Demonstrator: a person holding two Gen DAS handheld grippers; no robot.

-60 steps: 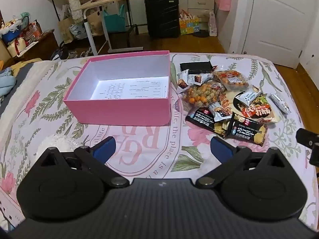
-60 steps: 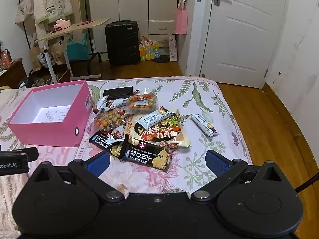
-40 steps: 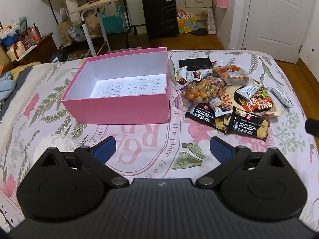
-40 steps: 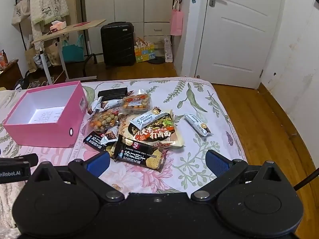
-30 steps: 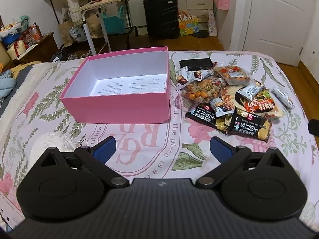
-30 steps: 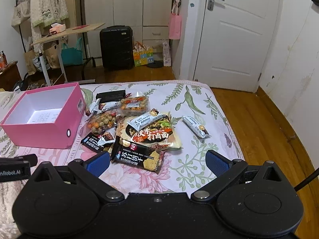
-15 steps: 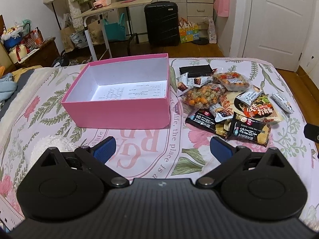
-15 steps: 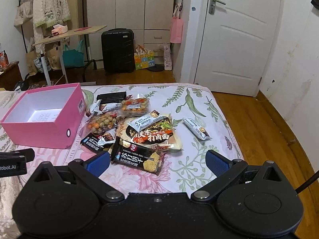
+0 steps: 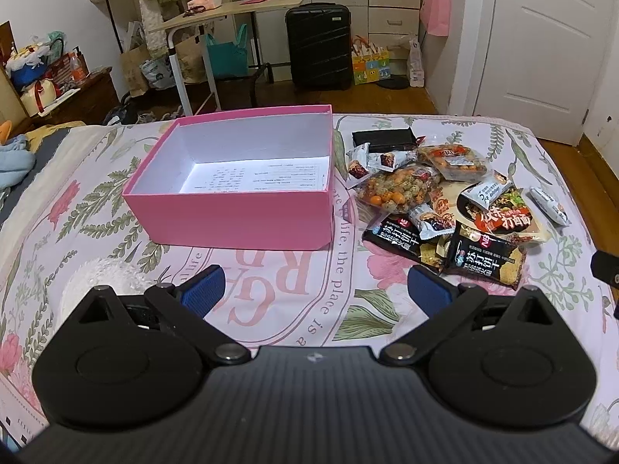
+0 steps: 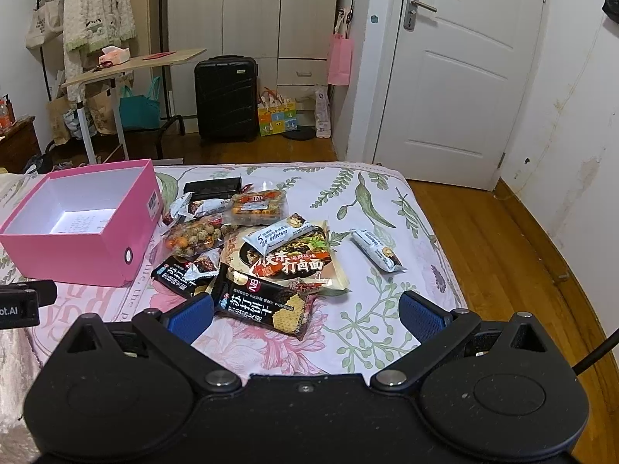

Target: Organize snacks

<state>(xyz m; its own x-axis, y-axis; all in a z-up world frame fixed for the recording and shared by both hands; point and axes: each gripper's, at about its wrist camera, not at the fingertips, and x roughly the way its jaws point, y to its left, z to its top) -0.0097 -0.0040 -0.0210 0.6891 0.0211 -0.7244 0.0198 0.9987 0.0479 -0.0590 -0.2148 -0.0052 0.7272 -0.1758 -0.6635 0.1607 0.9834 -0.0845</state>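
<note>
The pink box (image 9: 236, 208) sits open toward the bed's left edge, holding only a printed sheet, and both the left gripper (image 9: 315, 286) and right gripper (image 10: 305, 311) hover with jaws apart, holding nothing. The snacks (image 10: 271, 247) lie heaped just right of the box. I'd start with the nearest black cracker packet (image 10: 265, 305) — pinch its flat edge, not the middle.
</note>
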